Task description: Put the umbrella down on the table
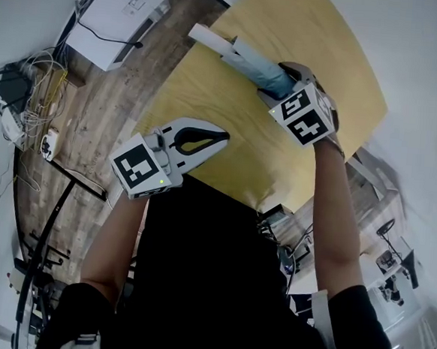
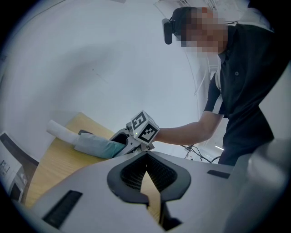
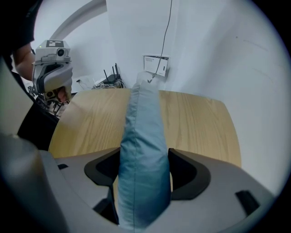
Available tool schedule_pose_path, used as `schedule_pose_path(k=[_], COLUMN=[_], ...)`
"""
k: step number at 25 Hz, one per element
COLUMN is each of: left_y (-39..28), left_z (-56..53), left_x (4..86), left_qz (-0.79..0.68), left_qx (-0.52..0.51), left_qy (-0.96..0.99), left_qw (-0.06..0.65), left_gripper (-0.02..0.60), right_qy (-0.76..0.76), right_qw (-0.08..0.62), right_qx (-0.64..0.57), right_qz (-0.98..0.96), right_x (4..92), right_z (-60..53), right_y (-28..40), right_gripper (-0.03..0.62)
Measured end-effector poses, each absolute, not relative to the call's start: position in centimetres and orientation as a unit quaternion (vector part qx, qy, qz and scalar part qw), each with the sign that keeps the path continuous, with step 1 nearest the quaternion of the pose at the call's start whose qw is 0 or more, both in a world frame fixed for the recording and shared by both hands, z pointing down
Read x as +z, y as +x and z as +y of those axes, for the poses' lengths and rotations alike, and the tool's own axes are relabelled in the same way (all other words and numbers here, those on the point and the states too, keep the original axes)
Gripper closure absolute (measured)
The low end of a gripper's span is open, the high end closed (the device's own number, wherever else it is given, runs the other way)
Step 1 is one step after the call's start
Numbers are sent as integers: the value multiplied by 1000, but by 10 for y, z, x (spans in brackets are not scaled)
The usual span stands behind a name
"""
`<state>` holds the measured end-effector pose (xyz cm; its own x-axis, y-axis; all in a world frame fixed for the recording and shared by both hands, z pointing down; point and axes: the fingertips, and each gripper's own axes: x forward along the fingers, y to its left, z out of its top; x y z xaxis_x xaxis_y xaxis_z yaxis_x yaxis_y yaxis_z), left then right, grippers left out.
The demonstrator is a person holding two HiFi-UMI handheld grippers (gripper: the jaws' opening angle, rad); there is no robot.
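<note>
The folded umbrella in its pale blue sleeve lies along the far part of the round wooden table, its white end pointing left. My right gripper points steeply down over its near end. In the right gripper view the umbrella fills the space between the jaws, with thin slivers of table showing beside each pad, so the right gripper looks open around it. My left gripper hovers level over the near table edge, shut and empty. The left gripper view shows its tips together, with the umbrella beyond.
A white printer and a tangle of cables sit on the wooden floor at left. A white box hangs on the wall behind the table, with routers below it. The person stands at the table's near edge.
</note>
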<state>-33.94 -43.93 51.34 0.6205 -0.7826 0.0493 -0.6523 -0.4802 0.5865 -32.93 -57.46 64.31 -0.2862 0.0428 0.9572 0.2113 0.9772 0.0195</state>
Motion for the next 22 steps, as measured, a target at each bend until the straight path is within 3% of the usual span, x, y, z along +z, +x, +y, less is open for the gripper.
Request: schedule_pose_path(k=[8, 12, 18, 22], left_y=[-336, -332, -297, -270], left_z=[-432, -431, -421, -422], left_x=[493, 469, 415, 379], left_qz=[-433, -428, -409, -387], left_qx=[-120, -116, -89, -51], left_qy=[850, 860, 885, 907], left_qw=[275, 252, 205, 156], left_gripper=[569, 569, 569, 569], right_qy=[-29, 6, 42, 71], right_qw=[545, 490, 345, 217], right_qx=[-50, -33, -39, 14], right_qz=[-836, -871, -937, -973], right_x=[583, 530, 415, 349], right_z=[-577, -570, -540, -522], right_y=[-312, -302, -276, -237], right_gripper=[292, 296, 538, 571])
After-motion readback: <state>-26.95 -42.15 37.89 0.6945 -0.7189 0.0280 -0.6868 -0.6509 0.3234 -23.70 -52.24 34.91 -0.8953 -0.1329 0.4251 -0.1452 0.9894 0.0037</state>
